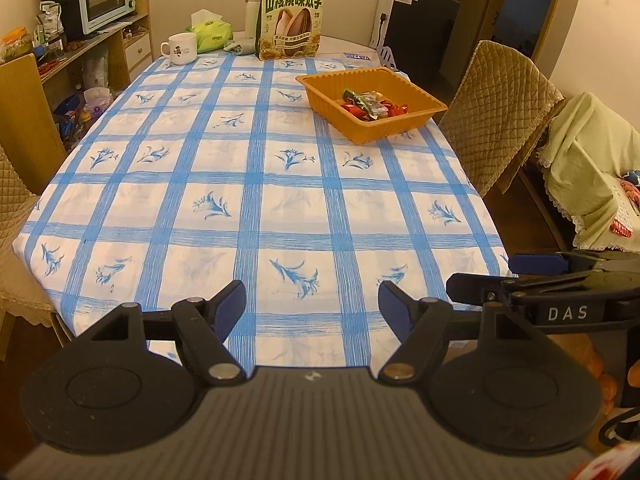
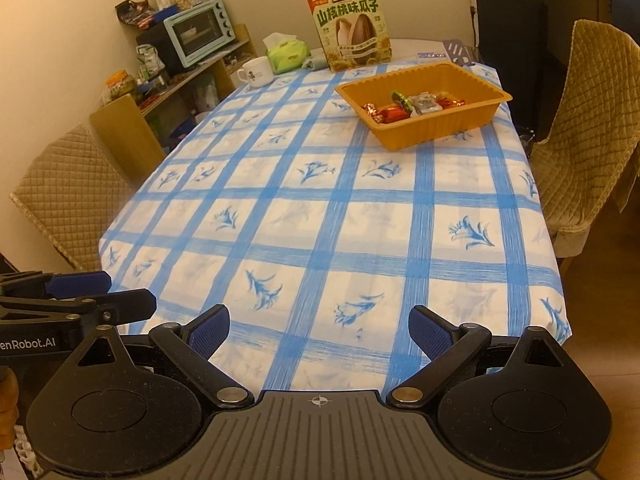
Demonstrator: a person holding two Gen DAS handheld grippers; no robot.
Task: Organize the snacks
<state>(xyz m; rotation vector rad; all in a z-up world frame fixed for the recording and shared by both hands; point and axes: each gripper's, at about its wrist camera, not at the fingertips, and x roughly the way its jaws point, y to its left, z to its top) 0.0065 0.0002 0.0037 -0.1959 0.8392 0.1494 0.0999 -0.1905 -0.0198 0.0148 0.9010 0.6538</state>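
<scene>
Orange tray [image 1: 416,118] held wrapped snacks [image 1: 370,105]; seed bag [image 1: 291,20], mug [image 1: 180,48] stood beyond tray. Left gripper [image 1: 312,304], right gripper [image 2: 319,330] both released, empty. Wrapper print illegible.

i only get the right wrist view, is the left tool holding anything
Observer: No. The left tool is open, with nothing between its fingers, over the near end of the tablecloth.
Operator: anything at the far end i'm missing
Observer: A white bottle stands just left of the seed bag.
Operator: and off to the right
Observer: A pale green cloth is draped over furniture beside the quilted chair.
</scene>
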